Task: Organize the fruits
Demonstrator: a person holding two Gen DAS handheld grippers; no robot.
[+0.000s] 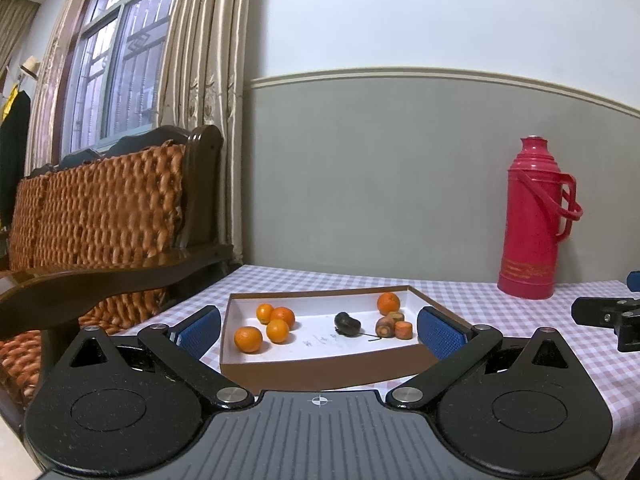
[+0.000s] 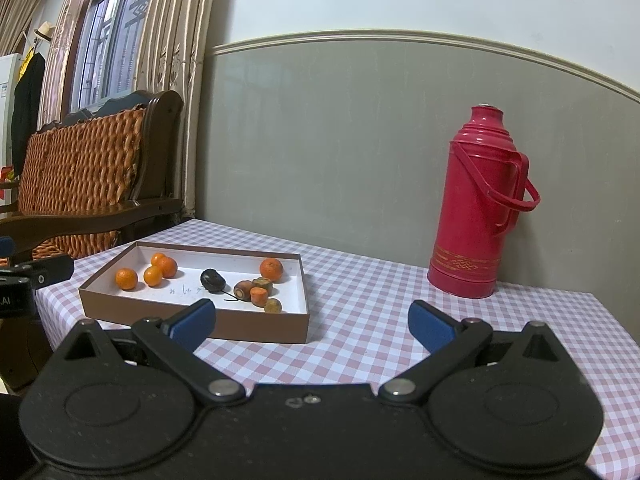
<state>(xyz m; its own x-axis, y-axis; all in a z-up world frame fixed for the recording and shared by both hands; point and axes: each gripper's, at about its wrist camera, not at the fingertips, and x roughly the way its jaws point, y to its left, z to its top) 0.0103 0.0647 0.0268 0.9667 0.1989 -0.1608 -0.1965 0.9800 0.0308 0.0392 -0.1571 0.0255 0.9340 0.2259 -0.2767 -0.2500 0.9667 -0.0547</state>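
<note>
Pink-checked cloth covers the table [image 2: 360, 320] against a grey-and-white wall. Ahead of the left gripper [image 1: 320, 330], whose blue pads stand wide apart and hold nothing, lies a shallow brown box [image 1: 320, 368]. Four oranges [image 1: 267, 326] cluster toward its left pad, a fifth orange [image 1: 388, 303] and carrot pieces [image 1: 394, 326] toward its right pad. The right gripper [image 2: 312, 320] is likewise spread and empty, the box ahead to its left, a red thermos [image 2: 476, 208] ahead to its right.

Ahead of your left jaws, the box [image 1: 320, 366] wall is the only barrier. Bare tablecloth [image 2: 360, 320] lies between your right jaws; the flask [image 2: 476, 208] stands beyond, right.
</note>
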